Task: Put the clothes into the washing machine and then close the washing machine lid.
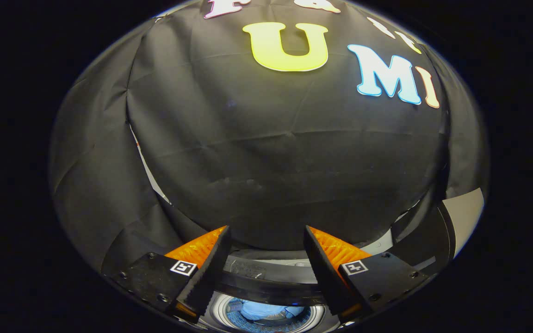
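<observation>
Black cloth wall (266, 152) ahead, gripper (266, 236) spread, seemingly above washing machine (266, 282)

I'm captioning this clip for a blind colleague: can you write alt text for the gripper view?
The open claw holds nothing and points at the booth's black cloth wall. Below and between its fingers sits a washing machine with its lid up, and a light blue garment lies inside the drum.

Clothes (266, 309) are seen in the washing machine (266, 282) drum, below and between the gripper (266, 240) fingers, w/ fingers spread apart. Booth wall is set behind the machine.
</observation>
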